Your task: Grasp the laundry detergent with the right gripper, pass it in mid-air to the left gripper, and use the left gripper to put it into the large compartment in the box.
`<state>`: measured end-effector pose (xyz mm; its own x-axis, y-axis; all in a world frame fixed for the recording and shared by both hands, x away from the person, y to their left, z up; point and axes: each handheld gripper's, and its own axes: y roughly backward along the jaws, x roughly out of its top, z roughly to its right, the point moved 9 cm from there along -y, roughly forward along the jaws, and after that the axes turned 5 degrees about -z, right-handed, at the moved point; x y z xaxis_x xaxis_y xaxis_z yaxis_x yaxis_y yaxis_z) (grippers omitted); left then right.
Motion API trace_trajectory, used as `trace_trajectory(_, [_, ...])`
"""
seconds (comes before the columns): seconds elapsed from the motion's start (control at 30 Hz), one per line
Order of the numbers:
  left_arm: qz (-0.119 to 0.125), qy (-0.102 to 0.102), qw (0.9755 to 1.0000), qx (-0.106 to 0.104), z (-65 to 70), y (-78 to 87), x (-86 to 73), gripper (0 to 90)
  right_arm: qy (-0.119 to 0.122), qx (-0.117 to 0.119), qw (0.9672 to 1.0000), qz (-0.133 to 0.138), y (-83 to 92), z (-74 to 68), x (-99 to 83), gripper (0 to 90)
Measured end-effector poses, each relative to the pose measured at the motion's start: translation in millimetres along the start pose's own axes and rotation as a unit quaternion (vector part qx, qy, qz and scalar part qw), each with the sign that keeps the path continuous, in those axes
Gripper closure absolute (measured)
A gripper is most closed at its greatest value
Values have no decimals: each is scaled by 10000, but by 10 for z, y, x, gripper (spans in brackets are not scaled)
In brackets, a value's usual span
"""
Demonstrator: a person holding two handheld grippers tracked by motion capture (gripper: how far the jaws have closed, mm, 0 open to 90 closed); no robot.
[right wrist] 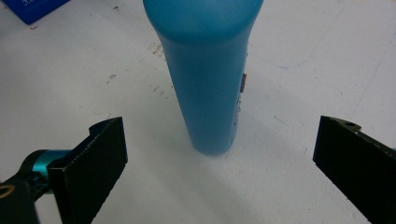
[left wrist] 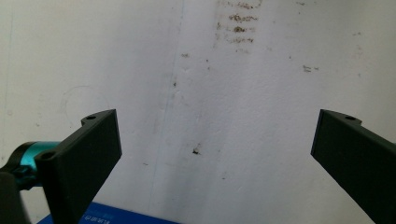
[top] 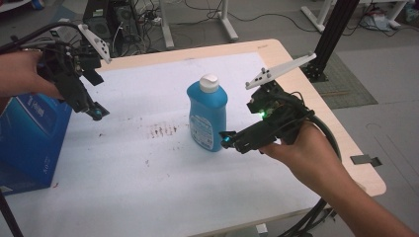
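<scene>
Approaching blue bottle (right wrist: 210,79), upright mid-worktop (top: 148,163), with right gripper (top: 228,139); jaws spread wide, nothing held. I'd centre low on body, probably below label, squeeze gently. Left gripper (top: 97,113) agape, well apart.

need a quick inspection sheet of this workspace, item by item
surface: white sheet over a wooden table, with brown stains near the middle
job's things: blue bottle with a white cap, upright on the sheet
clutter: blue box at the table's left edge
grippers: right gripper low beside the bottle's base, jaws wide open with the bottle ahead between them, not touching; left gripper raised over the sheet's left part, jaws open, holding nothing
cables: black cable trails from the right gripper; more cables on the floor behind
surroundings: grey floor, desk legs, a black frame post
</scene>
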<state>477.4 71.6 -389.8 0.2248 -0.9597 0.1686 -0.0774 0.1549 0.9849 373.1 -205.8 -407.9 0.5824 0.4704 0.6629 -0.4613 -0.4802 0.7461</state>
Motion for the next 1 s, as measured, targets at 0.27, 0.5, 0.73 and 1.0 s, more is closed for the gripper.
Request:
trace_trajectory(0.27, [1, 16, 10000, -14, -3, -12, 0, 17, -30, 28, 9999, 135, -132, -21, -16, 23])
trace_trajectory(0.5, [3, 31, 10000, -21, -7, -21, -12, 17, -159, 51, 9995, 281, -255, -15, 21, 23])
trace_trajectory(0.73, [13, 37, 10000, -38, -17, -41, -30, 17, -218, 49, 9992, 338, -363, -2, 33, 23])
trace_trajectory(1.0, [18, 44, 10000, -60, -18, -59, -26, 17, -305, 39, 9981, 535, -458, 4, 79, 24])
